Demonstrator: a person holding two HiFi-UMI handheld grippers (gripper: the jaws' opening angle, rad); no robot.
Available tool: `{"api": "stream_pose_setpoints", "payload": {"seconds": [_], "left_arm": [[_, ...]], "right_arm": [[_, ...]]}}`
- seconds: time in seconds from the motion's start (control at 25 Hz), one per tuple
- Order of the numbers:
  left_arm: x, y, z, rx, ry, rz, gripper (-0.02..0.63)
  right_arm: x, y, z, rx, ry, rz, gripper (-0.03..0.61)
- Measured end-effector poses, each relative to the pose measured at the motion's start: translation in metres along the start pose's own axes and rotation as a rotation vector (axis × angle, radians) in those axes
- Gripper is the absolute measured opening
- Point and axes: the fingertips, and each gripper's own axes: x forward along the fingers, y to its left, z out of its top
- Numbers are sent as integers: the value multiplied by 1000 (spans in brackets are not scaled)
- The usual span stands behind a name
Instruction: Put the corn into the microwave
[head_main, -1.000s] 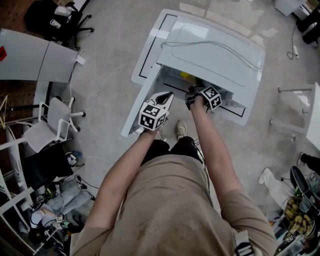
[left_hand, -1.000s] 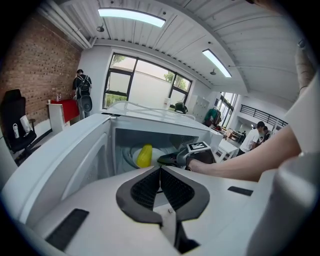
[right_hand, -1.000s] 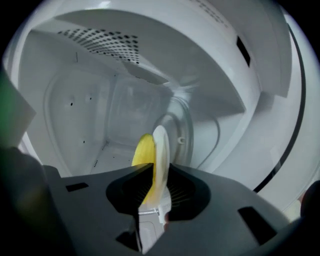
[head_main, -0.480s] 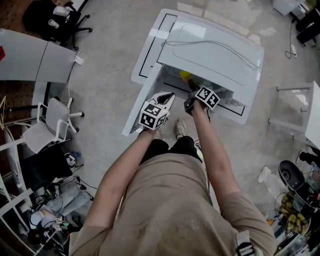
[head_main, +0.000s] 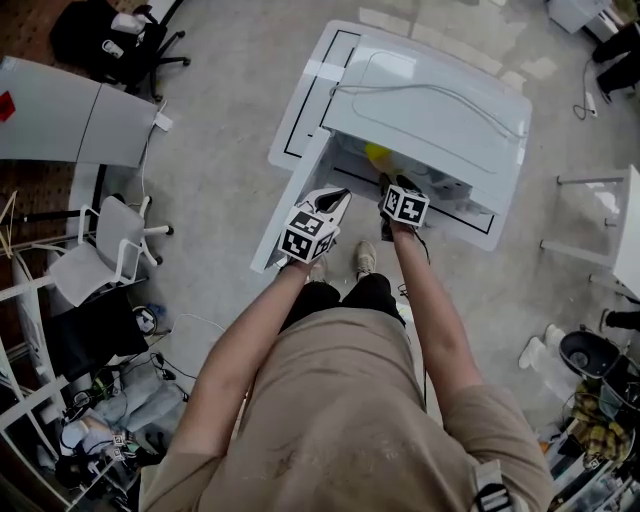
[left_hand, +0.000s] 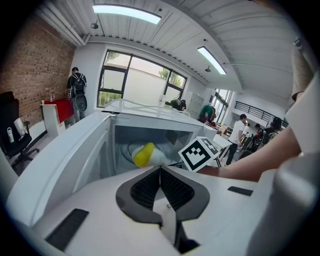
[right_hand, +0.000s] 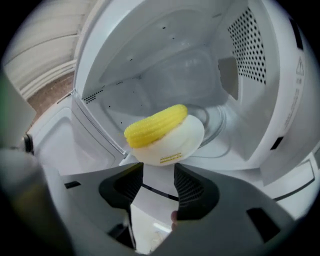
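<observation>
**Though the corn is inside, its plate sits very near the front**

Now that the corn (right_hand: 156, 125) lies on a white plate (right_hand: 175, 145) within the open microwave (head_main: 430, 100), the risk seems to be in pulling away. The right tongs (right_hand: 158, 172) are opening with nothing between them, and the plate's near rim sits just beyond their tips. If they rise as they pull back, a ribbed pad could catch that rim and drag the plate toward the opening.

The plate looks smooth and glossy, shallow and round. The corn is a stubby yellow cob, rounded, with fine rows of kernels. It lies across the top and would probably roll off if the plate tipped. I cannot tell whether the plate rests wholly on the glass turntable (right_hand: 220, 125).

The cavity walls are hard, shiny white, with a perforated vent patch (right_hand: 245, 45) on the right wall. The door (head_main: 300, 180) hangs open at the left. The left tongs (left_hand: 160, 175) are pressed together and empty, near that door, above the white tabletop (head_main: 300, 90). If the plate overhangs the sill, I think a hasty swing of the door would knock it.
</observation>
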Motion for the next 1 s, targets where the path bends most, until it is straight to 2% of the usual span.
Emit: {"api": "stream_pose_setpoints", "payload": {"seconds": [0.12,0.24,0.6,0.76,0.88,1.0], "left_arm": [[-1,-2,1,2,-2,-3,2],[-1,-7,0,1,0,-10,2],[-2,-17,-2,5,3,-22,2],[-5,-19,0,5,0,-24,2],[-4,-21,1,3,-6,-25,2],[-8,-26,2,1,-24,-30,2]], "right_arm": [[1,-2,2,-80,-2,-60,196],[7,-5,5,-100,-5,-78,196],[8,-4,24,-50,32,-132,195],[13,-15,23,18,30,-189,196],[5,-9,30,36,41,-172,196],[2,-3,27,-27,17,-131,196]]}}
